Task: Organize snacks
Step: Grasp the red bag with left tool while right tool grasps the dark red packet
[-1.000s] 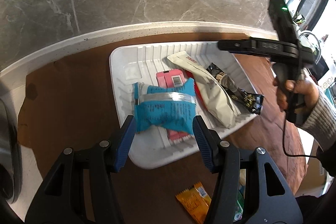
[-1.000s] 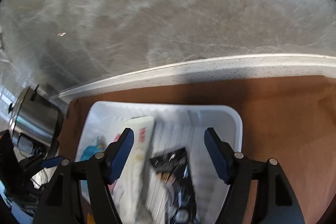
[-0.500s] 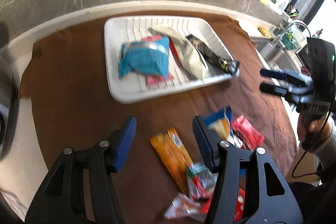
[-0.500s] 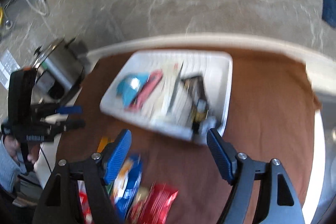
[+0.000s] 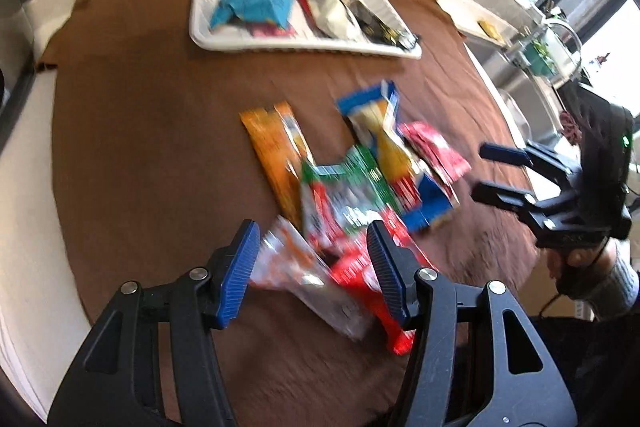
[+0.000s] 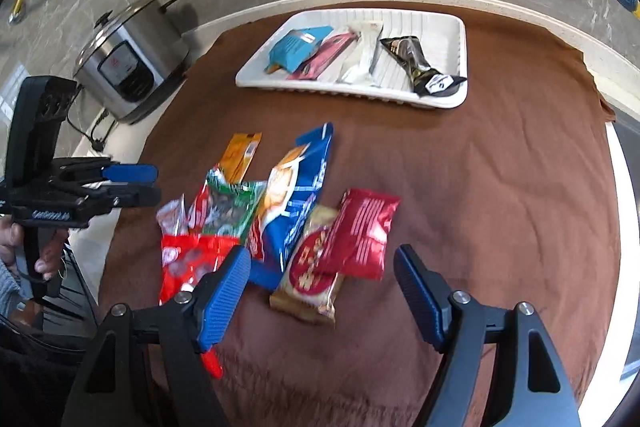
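Both grippers empty, jaws apart: left gripper [image 5: 310, 267] over snack pile [image 6: 280, 219] on near tabletop, right gripper [image 6: 322, 287] wider. White tray [image 6: 460, 27] far. Packets overlap (slippery foil), so pinch may drag two or slide off.

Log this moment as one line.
left hand-held gripper: open, empty | right hand-held gripper: open, empty | white tray: four snacks | loose snack pile: on brown cloth
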The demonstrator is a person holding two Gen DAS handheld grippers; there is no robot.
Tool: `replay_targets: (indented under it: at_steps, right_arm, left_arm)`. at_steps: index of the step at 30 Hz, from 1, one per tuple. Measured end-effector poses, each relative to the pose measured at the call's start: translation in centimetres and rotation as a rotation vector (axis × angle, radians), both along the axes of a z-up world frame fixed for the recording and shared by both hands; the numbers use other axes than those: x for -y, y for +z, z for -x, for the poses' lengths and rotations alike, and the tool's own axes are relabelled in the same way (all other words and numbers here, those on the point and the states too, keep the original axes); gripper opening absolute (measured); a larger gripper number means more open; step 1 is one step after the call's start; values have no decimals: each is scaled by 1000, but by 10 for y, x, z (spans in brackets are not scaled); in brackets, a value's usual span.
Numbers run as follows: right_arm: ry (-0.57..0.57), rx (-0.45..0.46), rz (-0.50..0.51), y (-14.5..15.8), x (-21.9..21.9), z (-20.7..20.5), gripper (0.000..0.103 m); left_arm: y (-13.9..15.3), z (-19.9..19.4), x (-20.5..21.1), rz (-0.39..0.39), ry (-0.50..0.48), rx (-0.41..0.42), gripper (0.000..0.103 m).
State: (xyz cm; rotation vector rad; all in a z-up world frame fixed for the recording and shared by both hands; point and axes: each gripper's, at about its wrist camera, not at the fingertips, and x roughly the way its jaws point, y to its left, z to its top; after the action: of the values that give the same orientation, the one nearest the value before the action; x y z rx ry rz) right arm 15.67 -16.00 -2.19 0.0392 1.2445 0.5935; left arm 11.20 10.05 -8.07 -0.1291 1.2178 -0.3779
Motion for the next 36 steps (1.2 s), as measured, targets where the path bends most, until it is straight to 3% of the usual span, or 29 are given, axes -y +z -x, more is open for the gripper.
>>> replay_targets:
  at_steps: [10,24,30,36]
  right_arm:
    - [-53,7,49,-15,9,-7,77]
    - [-44,10,37,-24,3,-19,77]
    - [-45,8,42,-27,3,-18,77]
    - [-59,-8,52,-34,4,-24,77]
  left_arm:
    - [-4,26,35,44,-49,-36,54]
    - [-26,24,73,-6,-35,-114,54]
    - [-29,24,92,-75,-71,-91,55]
    - [-32,23,92,-69,-79,-72,55]
